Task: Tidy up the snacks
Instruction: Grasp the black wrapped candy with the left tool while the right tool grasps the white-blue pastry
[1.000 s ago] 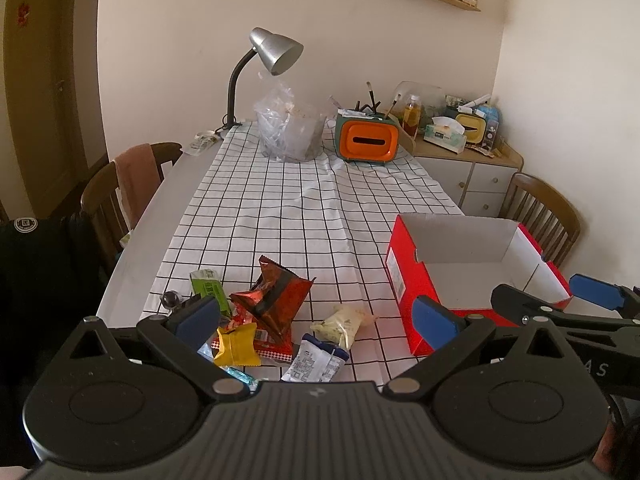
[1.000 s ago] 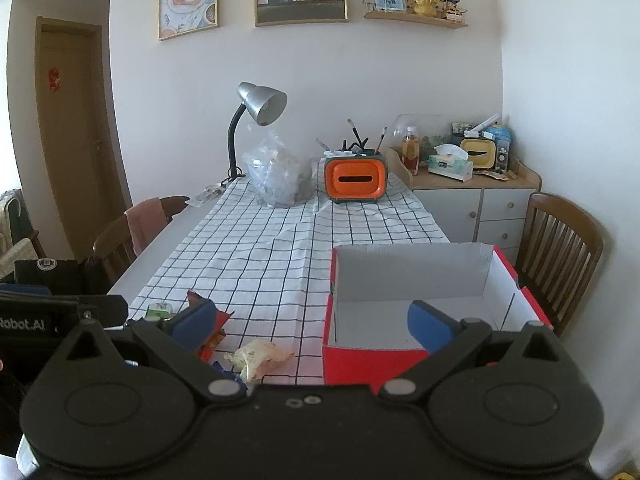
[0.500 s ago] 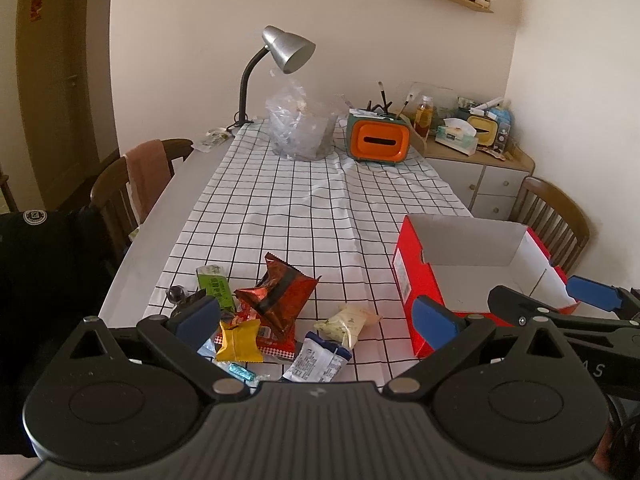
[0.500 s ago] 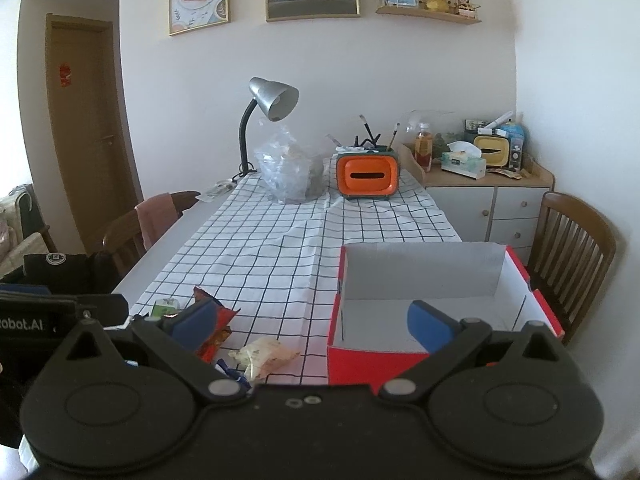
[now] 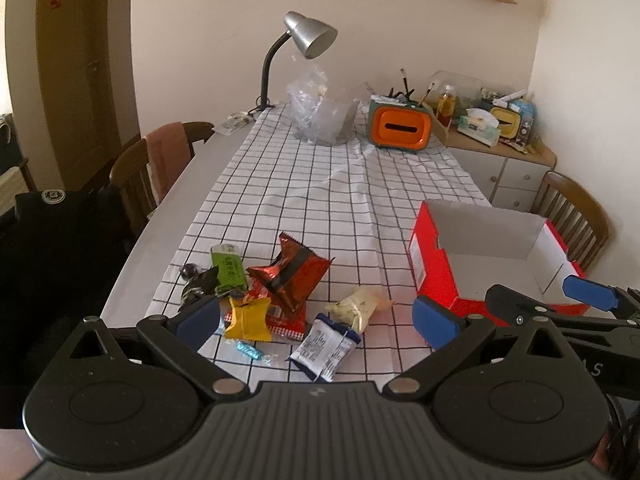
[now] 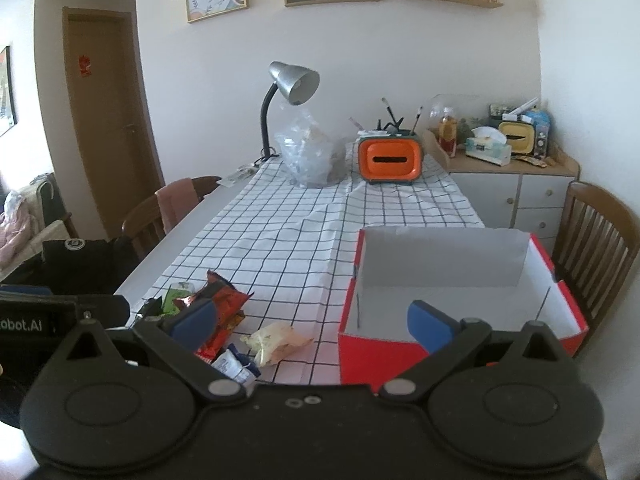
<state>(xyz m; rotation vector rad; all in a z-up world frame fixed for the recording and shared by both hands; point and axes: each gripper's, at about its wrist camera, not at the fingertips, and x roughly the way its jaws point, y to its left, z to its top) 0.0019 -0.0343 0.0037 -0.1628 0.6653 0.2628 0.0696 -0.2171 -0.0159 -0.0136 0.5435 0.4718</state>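
Note:
Several snack packets lie at the near end of the checked tablecloth: a red-brown bag [image 5: 294, 276], a yellow packet [image 5: 247, 319], a green packet [image 5: 228, 268], a pale cream packet [image 5: 358, 304] and a white-and-blue packet [image 5: 325, 347]. An empty red box with white inside [image 5: 434, 270] stands to their right, also in the right wrist view [image 6: 376, 354]. My left gripper [image 5: 316, 322] is open and empty above the packets. My right gripper [image 6: 312, 322] is open and empty between the packets and the box; it also shows in the left wrist view [image 5: 536, 300].
At the table's far end stand a grey desk lamp [image 5: 308, 36], a clear plastic bag [image 5: 320, 116] and an orange tissue box [image 5: 400, 128]. Wooden chairs stand at left [image 5: 160, 160] and right [image 5: 576, 208]. A cabinet with clutter [image 5: 504, 160] is behind.
Both views have shifted a little, with the cameras pulled slightly back and up. The snacks and box have not moved. Both grippers stay open.

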